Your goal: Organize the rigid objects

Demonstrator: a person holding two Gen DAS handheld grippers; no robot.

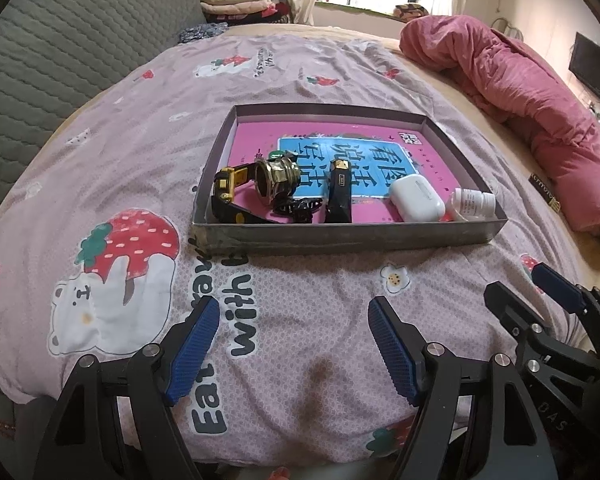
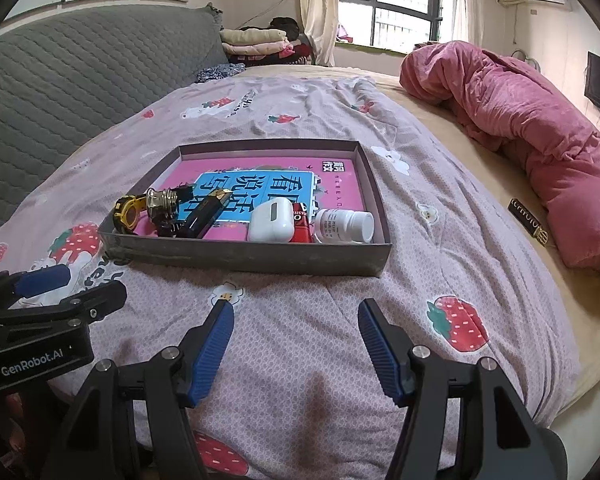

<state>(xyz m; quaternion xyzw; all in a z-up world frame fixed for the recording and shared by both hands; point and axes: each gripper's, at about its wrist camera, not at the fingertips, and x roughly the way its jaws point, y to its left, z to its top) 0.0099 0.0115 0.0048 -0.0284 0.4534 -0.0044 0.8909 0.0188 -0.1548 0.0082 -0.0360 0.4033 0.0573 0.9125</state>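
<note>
Two hand-held grippers hover side by side over a bed, both spread wide and holding nothing. The left gripper (image 1: 294, 320) hangs low above the pink strawberry-print quilt (image 1: 308, 64), its blue pads (image 1: 196, 344) well apart. The right gripper (image 2: 296, 320) sits just beside it, likewise open, its blue pads (image 2: 214, 350) clear of any object.

Ahead of both tools, well beyond the fingertips, a shallow gray tray (image 1: 340, 236) rests on the quilt. Every small object lies inside it, along the near wall, on top of a pink book (image 1: 380, 136) with a blue title panel that lines the bottom. From the left end: a yellow and black watch (image 1: 230, 190), a brass-colored round fitting (image 1: 276, 180) touching it, a black hair clip (image 1: 300, 208) just in front of the fitting, and a black bar with a gold tip (image 1: 339, 192). Further right lies a white earbud case (image 1: 416, 198), and in the right corner a white pill bottle (image 1: 470, 204) on its side. From the right wrist camera a red item (image 2: 302, 224) shows wedged between the case and the bottle; what it is cannot be made out.

A rumpled red blanket (image 2: 520, 120) lies along the far right of the bed, and a gray quilted headboard (image 2: 80, 80) on the left.
</note>
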